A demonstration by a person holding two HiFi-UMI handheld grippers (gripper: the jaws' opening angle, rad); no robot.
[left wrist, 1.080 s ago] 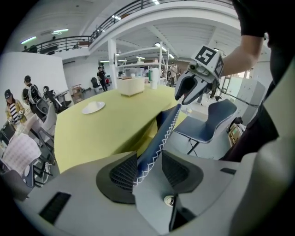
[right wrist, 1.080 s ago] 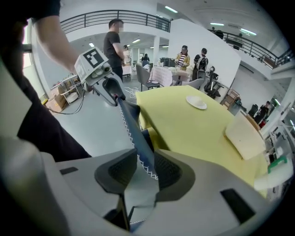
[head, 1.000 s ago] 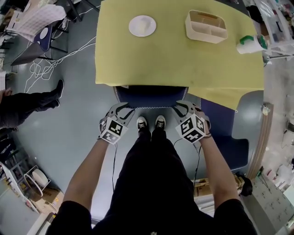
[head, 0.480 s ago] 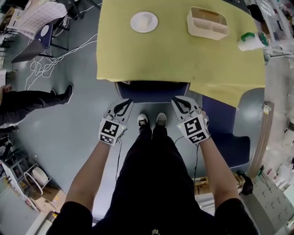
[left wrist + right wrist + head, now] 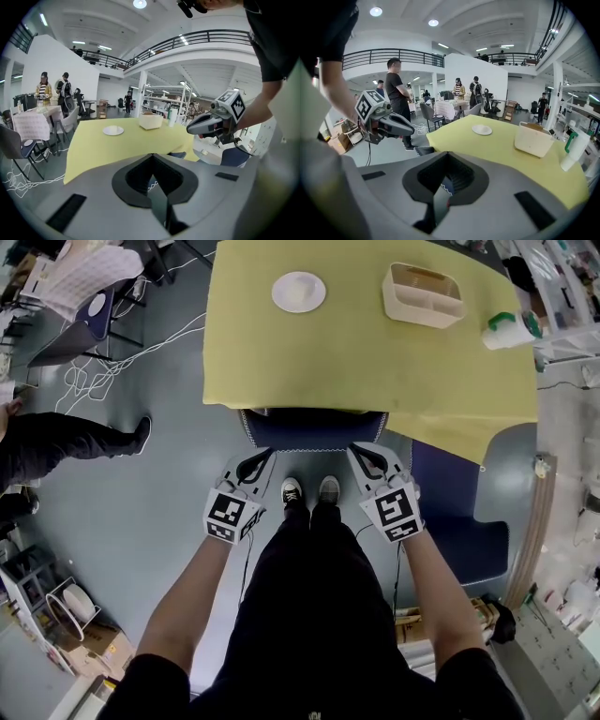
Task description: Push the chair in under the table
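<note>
Far left of the head view, a bystander's legs (image 5: 66,451) stretch across the grey floor (image 5: 169,521), w/ loose white cables (image 5: 94,379) above them. Both are well clear of the work, so no obstacle.

Moving right, the left hand-held gripper (image 5: 265,458) sits lower centre, jaws closed tight w/ nothing btwn them; its own view shows the pads meeting, empty. It points at the near left corner of the chair (image 5: 312,430), just short of it. Contact I can't confirm.

Centre frame: the chair's dark blue seat w/ white stitched edge is mostly tucked beneath the bench (image 5: 375,371). Only the near strip shows past the yellow cover's edge, so the task looks approx done, maybe one last nudge left. The person's shoes (image 5: 309,490) stand just behind the seat, btwn the two tools: a square stance, prob. so a push goes straight.

Right of the shoes, the right hand-held gripper (image 5: 361,454) mirrors the left: jaws shut, empty, aimed at the seat's near right corner. Closed jaws make sense here, since pushing needs a blunt tip, not a grasp, and one tool per corner should keep the chair from swinging.

Farther right, a second blue seat (image 5: 459,521) sits partly out past the bench's corner.

On the bench top, upper frame, L to R: white plate (image 5: 298,292), white divided bin (image 5: 422,294), cup w/ green lid (image 5: 511,331) near the right edge. All sit back from the near edge, so unlikely to be jolted.
</note>
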